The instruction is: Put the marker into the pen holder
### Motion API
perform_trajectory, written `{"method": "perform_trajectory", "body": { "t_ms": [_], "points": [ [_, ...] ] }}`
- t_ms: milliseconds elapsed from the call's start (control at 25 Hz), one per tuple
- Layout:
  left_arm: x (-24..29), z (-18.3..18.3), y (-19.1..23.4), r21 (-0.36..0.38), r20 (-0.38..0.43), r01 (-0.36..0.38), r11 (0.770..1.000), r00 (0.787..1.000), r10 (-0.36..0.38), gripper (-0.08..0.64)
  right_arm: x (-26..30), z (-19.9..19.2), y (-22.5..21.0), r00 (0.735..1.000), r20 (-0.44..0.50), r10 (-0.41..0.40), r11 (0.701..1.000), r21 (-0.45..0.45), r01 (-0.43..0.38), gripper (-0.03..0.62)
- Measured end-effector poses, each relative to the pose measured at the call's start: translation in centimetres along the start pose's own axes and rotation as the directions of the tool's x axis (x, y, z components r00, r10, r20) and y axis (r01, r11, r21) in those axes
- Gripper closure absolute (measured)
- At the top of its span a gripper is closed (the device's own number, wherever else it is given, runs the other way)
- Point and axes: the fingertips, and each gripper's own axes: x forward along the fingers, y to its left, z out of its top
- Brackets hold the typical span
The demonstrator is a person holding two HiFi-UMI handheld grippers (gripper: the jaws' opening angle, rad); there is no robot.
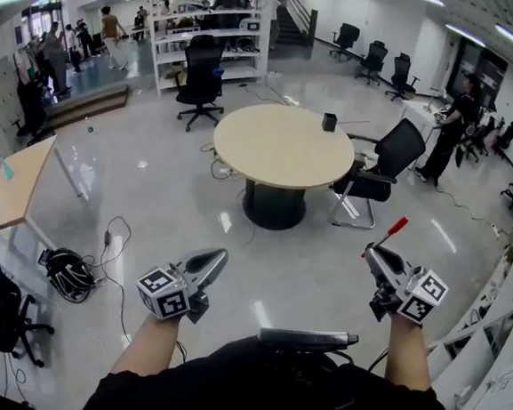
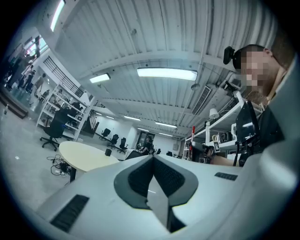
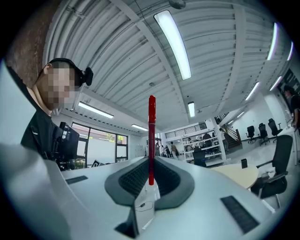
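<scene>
A red marker (image 1: 397, 227) sticks up and out from my right gripper (image 1: 371, 253), which is shut on it, held in the air at the lower right of the head view. In the right gripper view the marker (image 3: 151, 136) stands upright, pinched between the jaws of the right gripper (image 3: 151, 162). My left gripper (image 1: 217, 258) is shut with nothing in it, also in the air; its closed tips show in the left gripper view (image 2: 152, 159). The black pen holder (image 1: 330, 122) stands at the far right edge of a round beige table (image 1: 274, 149), well ahead of both grippers.
A black chair (image 1: 385, 163) stands at the table's right side, another (image 1: 200, 75) behind it. A wooden desk (image 1: 9, 185) is at the left, with a cable bundle (image 1: 69, 274) on the floor. White shelving (image 1: 504, 330) lines the right; people stand far off.
</scene>
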Motion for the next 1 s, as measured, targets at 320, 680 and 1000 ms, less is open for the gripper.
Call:
{"method": "perform_trajectory", "body": {
  "t_ms": [320, 680, 1000],
  "points": [
    [1.4, 1.5, 7.6, -0.025, -0.01, 0.059, 0.998, 0.998, -0.06, 0.565, 6.4, -1.0, -2.2, 0.998, -0.012, -0.057, 0.998, -0.004, 0.057, 0.558],
    [6.8, 0.6, 11.1, -0.037, -0.027, 0.043, 0.998, 0.999, -0.044, 0.565, 7.0, -1.4, -9.1, 0.998, -0.017, -0.064, 0.998, 0.01, 0.065, 0.558],
    [17.5, 1.0, 11.9, -0.028, 0.03, -0.035, 0.999, 0.999, 0.036, 0.565, 5.6, 0.7, -21.6, 1.0, 0.001, 0.023, 1.0, 0.014, -0.023, 0.558]
  ]
}}
